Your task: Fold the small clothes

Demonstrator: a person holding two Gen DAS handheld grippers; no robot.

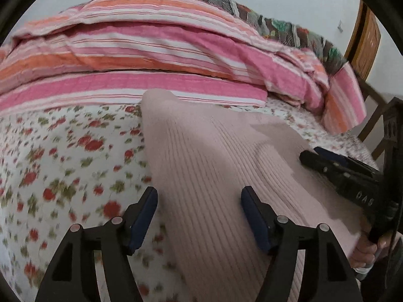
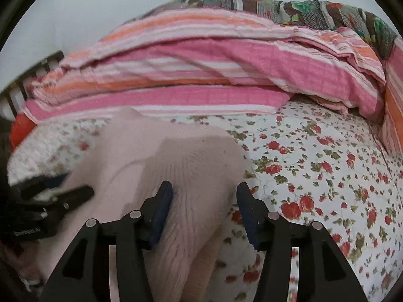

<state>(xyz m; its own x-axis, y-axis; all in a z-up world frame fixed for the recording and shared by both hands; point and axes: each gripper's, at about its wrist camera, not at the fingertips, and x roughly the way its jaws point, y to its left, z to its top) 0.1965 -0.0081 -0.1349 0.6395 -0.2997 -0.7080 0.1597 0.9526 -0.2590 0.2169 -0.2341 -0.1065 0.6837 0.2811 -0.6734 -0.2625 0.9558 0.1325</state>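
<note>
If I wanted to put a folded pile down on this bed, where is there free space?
The floral sheet lies bare right of the pink ribbed garment, up to the striped quilt. Another bare patch lies left of it. The middle is crowded with the garment and both hand-held grippers.

Light was soft and even; motion blur smeared the sheet [image 1: 63, 166]; fisheye edges curved, corners vignetted black.

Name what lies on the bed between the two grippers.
The pink ribbed garment fills the stretch between the left gripper and the right gripper, clearest in the left wrist view.
</note>
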